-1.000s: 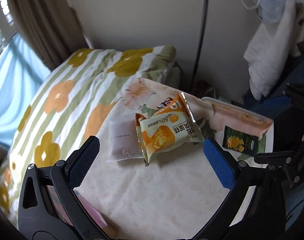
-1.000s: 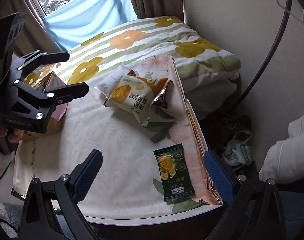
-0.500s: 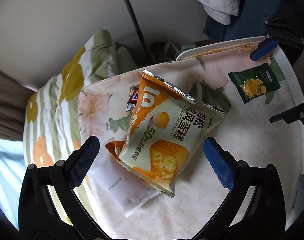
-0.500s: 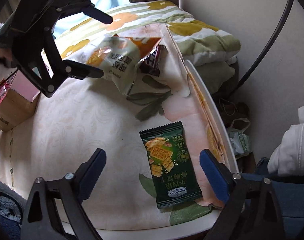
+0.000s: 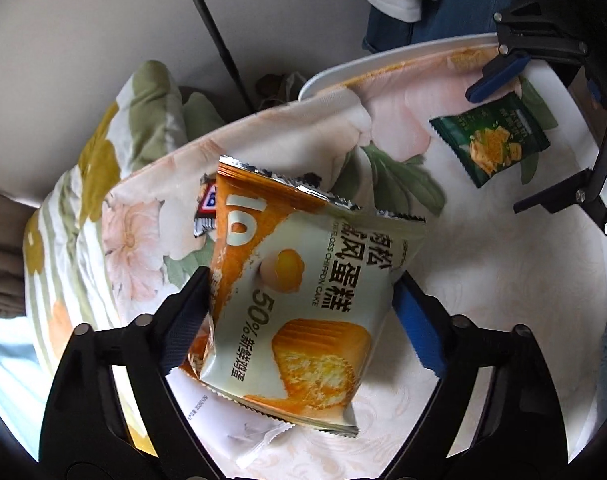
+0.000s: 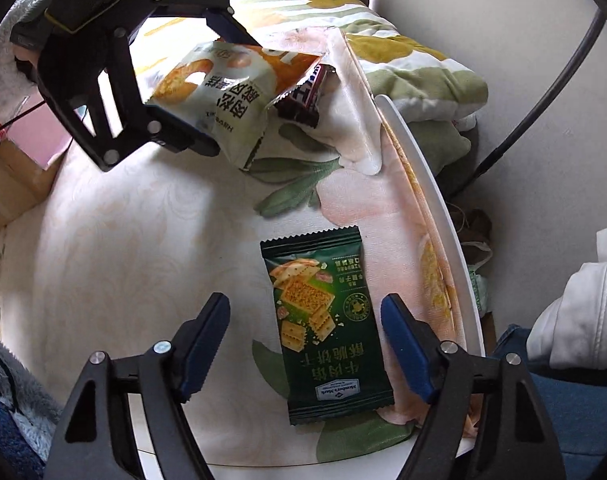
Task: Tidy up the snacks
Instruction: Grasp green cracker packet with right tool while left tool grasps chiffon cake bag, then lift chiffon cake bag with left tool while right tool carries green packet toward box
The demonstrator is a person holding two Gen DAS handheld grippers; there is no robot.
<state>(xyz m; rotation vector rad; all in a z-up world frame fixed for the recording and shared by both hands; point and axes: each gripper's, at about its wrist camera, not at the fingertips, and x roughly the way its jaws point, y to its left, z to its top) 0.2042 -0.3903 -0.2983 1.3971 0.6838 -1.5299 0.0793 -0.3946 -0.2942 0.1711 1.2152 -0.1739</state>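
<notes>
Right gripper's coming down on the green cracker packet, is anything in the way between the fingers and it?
Nothing visible. The green cracker packet lies flat and alone on the tablecloth, between the right gripper's closing fingers, pads not yet touching. The left gripper and its cake packet are well clear.

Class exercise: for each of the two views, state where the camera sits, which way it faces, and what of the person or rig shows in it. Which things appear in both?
Left wrist: on the left gripper, facing steeply down at the cake packet between its fingers.
Right wrist: on the right gripper, facing down at the green cracker packet; a white sleeve shows.
Shared: both packets, both grippers, floral tablecloth.
</notes>
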